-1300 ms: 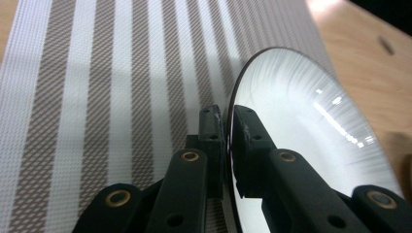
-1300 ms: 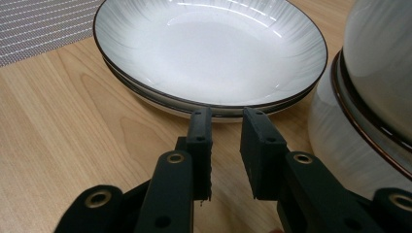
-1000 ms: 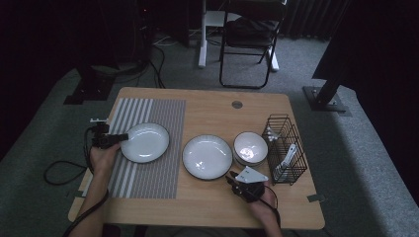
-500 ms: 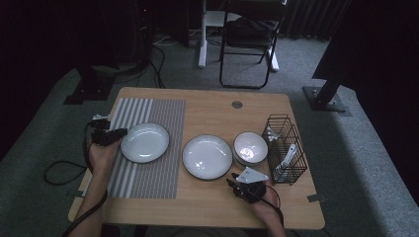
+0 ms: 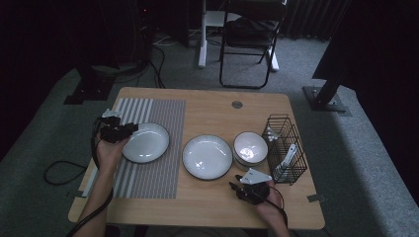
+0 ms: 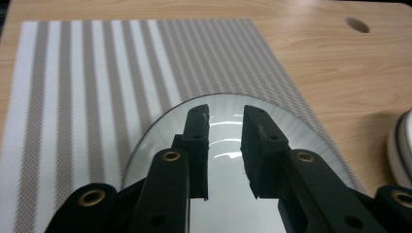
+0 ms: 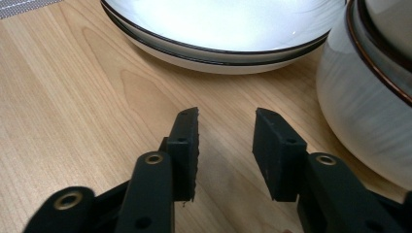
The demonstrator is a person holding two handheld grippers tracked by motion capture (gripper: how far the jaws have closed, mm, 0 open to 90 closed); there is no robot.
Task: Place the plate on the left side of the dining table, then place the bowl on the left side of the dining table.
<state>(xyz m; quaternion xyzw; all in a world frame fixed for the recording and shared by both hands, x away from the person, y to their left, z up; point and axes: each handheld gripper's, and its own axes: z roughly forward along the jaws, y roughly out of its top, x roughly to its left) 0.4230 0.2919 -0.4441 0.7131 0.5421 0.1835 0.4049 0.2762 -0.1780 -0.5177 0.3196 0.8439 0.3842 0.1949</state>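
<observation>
1 wooden table [image 5: 207, 106], striped mat [image 5: 158, 111], grey carpet [image 5: 356, 148] around.

No readable text, labels, brands or numbers anywhere: not on the plates, bowl, striped mat, wire rack, table or grippers.

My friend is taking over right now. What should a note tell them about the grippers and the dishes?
Left hand-held gripper: jaws have just been opening, nothing gripped, above the near edge of the plate on the striped mat.
Right hand-held gripper: jaws also just opening, empty, over bare table near the middle plate and stacked bowls.
Wire rack stands at the right edge.
Done: one plate is set on the mat.
Left: probably the middle plate and bowls, still off the mat.
</observation>
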